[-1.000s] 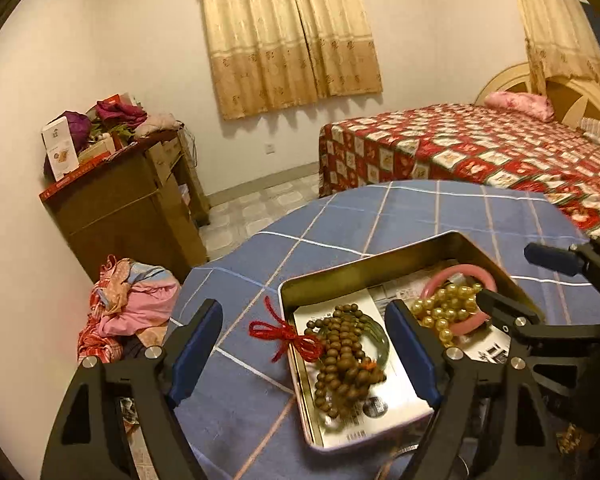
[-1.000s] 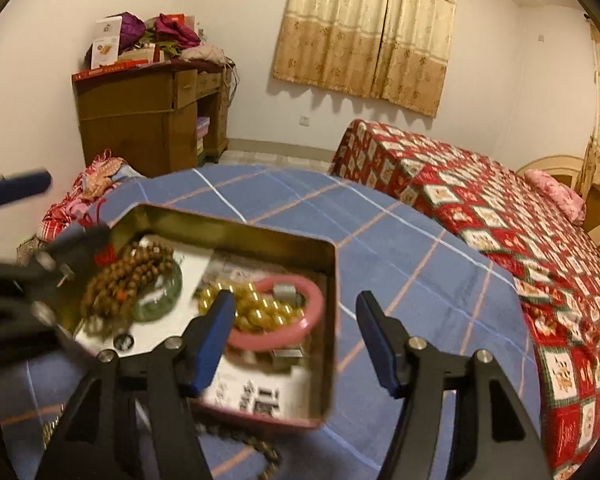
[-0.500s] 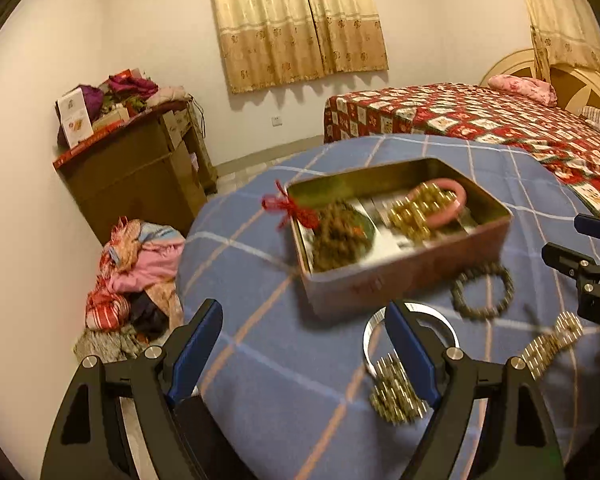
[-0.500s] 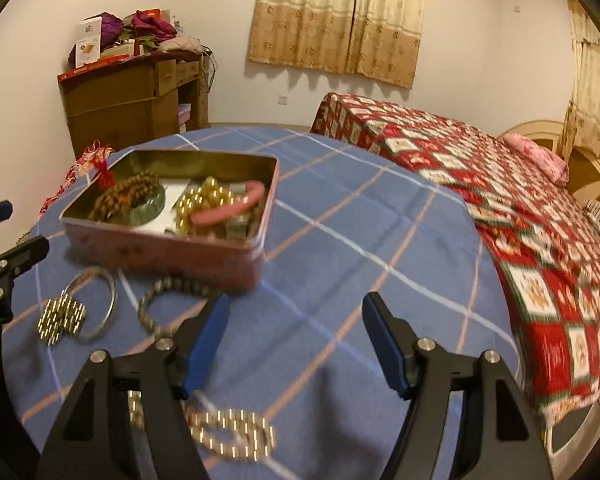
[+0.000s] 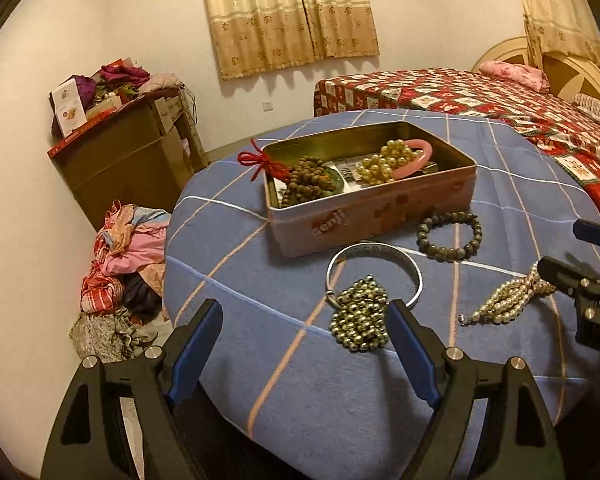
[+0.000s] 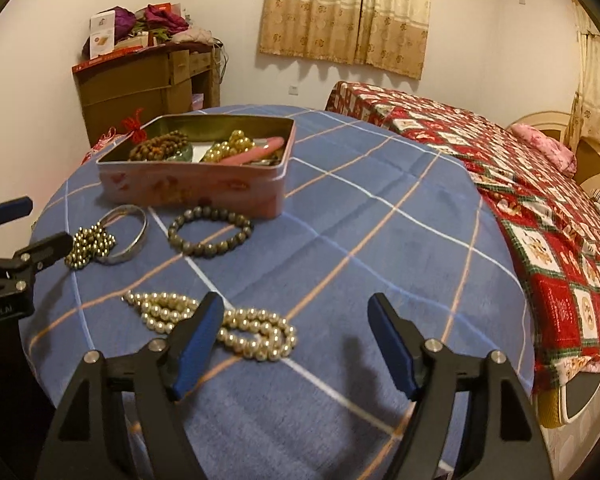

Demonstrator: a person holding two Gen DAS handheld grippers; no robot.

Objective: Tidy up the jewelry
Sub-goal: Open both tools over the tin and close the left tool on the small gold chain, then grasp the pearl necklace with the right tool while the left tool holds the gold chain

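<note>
A pink tin box (image 5: 380, 212) (image 6: 196, 190) stands on the blue checked table and holds a brown bead string with a red tassel (image 5: 306, 182), gold beads (image 5: 384, 162) and a pink bangle (image 5: 416, 160). In front of it lie a dark bead bracelet (image 5: 449, 236) (image 6: 211, 231), a silver bangle (image 5: 374, 270) (image 6: 130, 236), a gold bead cluster (image 5: 360, 322) (image 6: 89, 244) and a pearl necklace (image 5: 504, 300) (image 6: 220, 324). My left gripper (image 5: 304, 350) is open and empty at the near table edge, by the gold cluster. My right gripper (image 6: 296, 344) is open and empty over the pearls.
A bed with a red patterned cover (image 6: 540, 216) stands right of the table. A brown cabinet with clutter on top (image 5: 128, 152) stands at the back left wall. A pile of clothes (image 5: 128, 256) lies on the floor by the table. Curtains hang behind.
Both grippers have pulled back from over the tin box toward the near table edge. The loose jewelry in front of the box has come into view. Both stay open.
</note>
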